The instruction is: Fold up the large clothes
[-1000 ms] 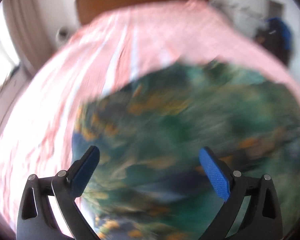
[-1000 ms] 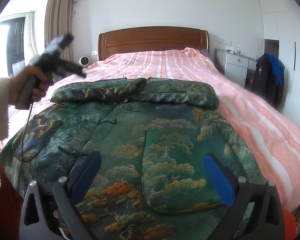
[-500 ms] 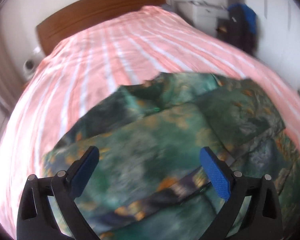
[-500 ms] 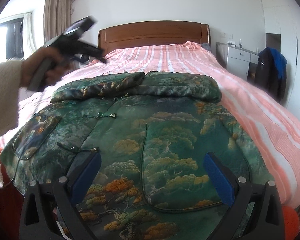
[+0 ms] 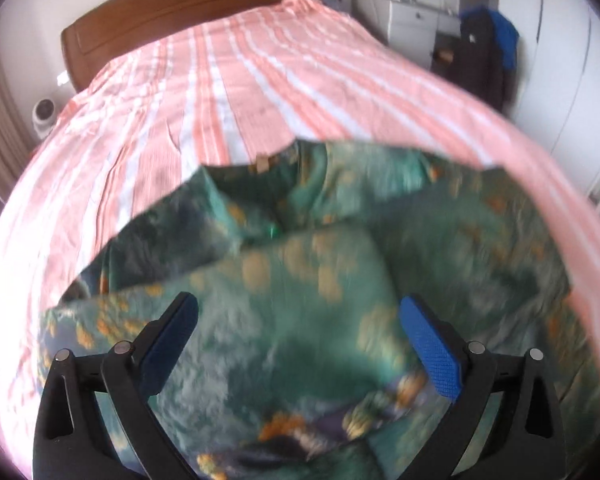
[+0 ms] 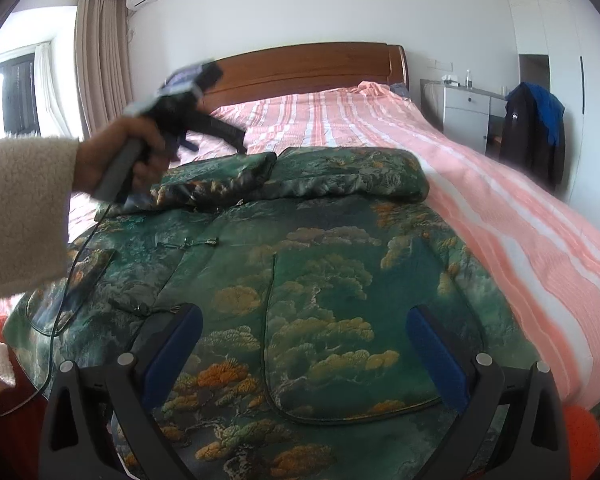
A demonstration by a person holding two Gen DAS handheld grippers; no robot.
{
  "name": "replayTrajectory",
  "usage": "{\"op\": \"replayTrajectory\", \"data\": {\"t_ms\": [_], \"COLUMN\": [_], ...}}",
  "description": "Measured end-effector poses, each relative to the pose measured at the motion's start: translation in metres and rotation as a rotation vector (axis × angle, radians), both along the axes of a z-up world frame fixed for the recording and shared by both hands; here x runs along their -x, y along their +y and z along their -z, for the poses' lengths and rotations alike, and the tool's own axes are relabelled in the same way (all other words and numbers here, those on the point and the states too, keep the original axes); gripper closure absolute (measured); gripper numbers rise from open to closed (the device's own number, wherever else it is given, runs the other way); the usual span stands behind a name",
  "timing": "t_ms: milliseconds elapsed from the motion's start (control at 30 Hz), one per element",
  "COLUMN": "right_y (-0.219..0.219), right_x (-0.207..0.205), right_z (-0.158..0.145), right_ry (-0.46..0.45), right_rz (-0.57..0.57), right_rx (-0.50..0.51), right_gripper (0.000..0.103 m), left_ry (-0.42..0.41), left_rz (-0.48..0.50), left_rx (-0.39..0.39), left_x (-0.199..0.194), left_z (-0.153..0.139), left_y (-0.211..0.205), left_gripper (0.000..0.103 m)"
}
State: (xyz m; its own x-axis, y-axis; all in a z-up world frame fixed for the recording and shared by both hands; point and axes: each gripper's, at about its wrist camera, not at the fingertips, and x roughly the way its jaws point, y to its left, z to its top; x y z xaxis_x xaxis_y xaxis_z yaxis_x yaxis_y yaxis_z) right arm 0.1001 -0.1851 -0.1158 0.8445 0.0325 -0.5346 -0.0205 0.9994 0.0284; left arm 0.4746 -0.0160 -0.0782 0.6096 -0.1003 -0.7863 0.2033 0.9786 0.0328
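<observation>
A large green jacket (image 6: 320, 280) printed with orange and gold trees lies spread on the bed, front up, both sleeves folded across its top end. My right gripper (image 6: 300, 348) hovers open over its lower hem with nothing between the fingers. A hand in a cream sleeve holds my left gripper (image 6: 204, 124) above the folded left sleeve (image 6: 220, 180). In the left wrist view the left gripper (image 5: 298, 340) is open above the blurred sleeves (image 5: 312, 280), near the collar (image 5: 284, 164).
The bed has a pink-and-white striped cover (image 6: 500, 200) and a wooden headboard (image 6: 312, 68). A grey nightstand (image 6: 464, 112) and a dark coat with blue cloth (image 6: 536, 128) stand at the right. Curtains and a window (image 6: 52, 92) fill the left. Something orange (image 6: 580, 436) sits at the bed's foot.
The left gripper has swung right and toward the headboard, from beside the bed to over the folded sleeves. The right gripper has edged slightly forward and stays open.
</observation>
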Motion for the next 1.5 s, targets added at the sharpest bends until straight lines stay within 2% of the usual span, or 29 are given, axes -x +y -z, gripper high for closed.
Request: {"op": "replayTrajectory", "data": {"t_ms": [100,233,300,500,633,800,933,1033,1133,1333,1400,1500], "right_y": [0.002,0.004,0.005,0.006,0.007,0.008,0.011,0.015,0.019,0.027,0.031,0.038], "right_x": [0.000,0.002,0.002,0.003,0.003,0.003,0.004,0.005,0.006,0.006,0.007,0.008], "right_z": [0.000,0.000,0.001,-0.001,-0.001,-0.002,-0.002,-0.002,-0.002,0.000,0.001,0.002], "right_ry": [0.002,-0.004,0.003,-0.009,-0.008,-0.014,-0.019,-0.026,-0.029,-0.034,-0.032,-0.037], "right_rz": [-0.008,-0.010,-0.012,-0.020,-0.023,-0.023,-0.029,-0.038,-0.044,-0.058,-0.068,-0.078], "right_rx": [0.008,0.022,0.026,0.028,0.026,0.028,0.039,0.054,0.069,0.104,0.121,0.147], "right_gripper": [0.002,0.002,0.002,0.002,0.002,0.002,0.002,0.002,0.002,0.002,0.002,0.002], "left_ry": [0.038,0.172,0.150,0.061,-0.010,-0.039,-0.058,-0.082,-0.097,-0.051,-0.044,-0.079], "left_rz": [-0.051,-0.130,-0.143,-0.089,-0.018,-0.001,-0.028,-0.078,-0.166,-0.360,-0.396,-0.429], "left_rx": [-0.015,-0.029,-0.012,0.031,0.051,0.008,-0.009,0.015,0.072,0.263,0.285,0.288], "left_x": [-0.026,-0.040,-0.034,0.001,0.048,0.103,0.148,0.181,0.211,0.260,0.268,0.275], "left_z": [0.014,0.062,0.067,0.023,-0.009,-0.027,-0.036,-0.042,-0.043,-0.018,-0.016,-0.026], "left_y": [0.000,0.005,0.008,0.012,0.023,0.045,0.067,0.089,0.115,0.163,0.174,0.189], "left_gripper": [0.002,0.001,0.001,0.002,0.002,0.002,0.002,0.002,0.002,0.002,0.002,0.002]}}
